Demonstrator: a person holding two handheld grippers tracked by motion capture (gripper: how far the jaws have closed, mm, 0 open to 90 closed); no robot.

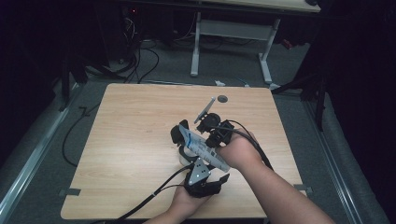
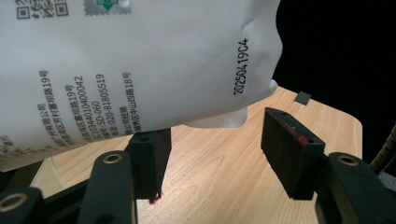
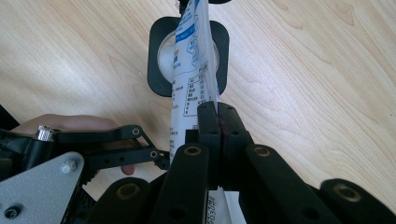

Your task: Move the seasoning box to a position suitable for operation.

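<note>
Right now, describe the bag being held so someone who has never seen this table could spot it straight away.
Start at the wooden table and look near its middle, where the two hands meet. The right gripper holds a white printed pouch edge-on over a black square holder with a white round inside. It is the one white thing with blue and black print among black tools.

floor (image 1: 233, 63): grey, cabled | white-legged desk (image 1: 231, 28) behind | surroundings dark

white desk frame (image 1: 231, 35) beyond wooden table (image 1: 135, 140)
</note>
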